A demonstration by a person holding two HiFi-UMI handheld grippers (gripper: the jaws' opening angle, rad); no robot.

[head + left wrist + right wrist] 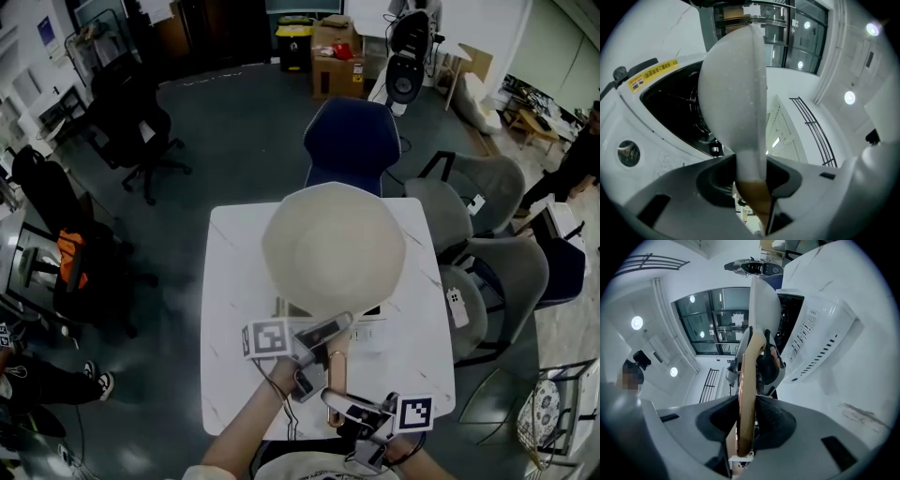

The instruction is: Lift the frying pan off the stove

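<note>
Left tongs (330,330), nearer the pan (333,246), and right tongs (334,401) both pinch its handle (337,370), which runs from six toward twelve o'clock, pan seemingly resting on the stove (375,330).

The frying pan (333,246) covers most of the stove (377,330) from above, so nothing can go straight down to the burner. In the left gripper view a gap shows between pan and burner. The pan's handle (338,370) runs toward the person. The left gripper (336,328) and right gripper (331,399) both clamp it, one behind the other, and fill the table's near middle. The left strip of the table (230,309) is bare and passable. The right strip is bare but narrower. A blue chair (352,141) blocks the far edge. The grey chairs (487,272) crowd the right side. The floor to the left is open up to the black chairs (131,131).
</note>
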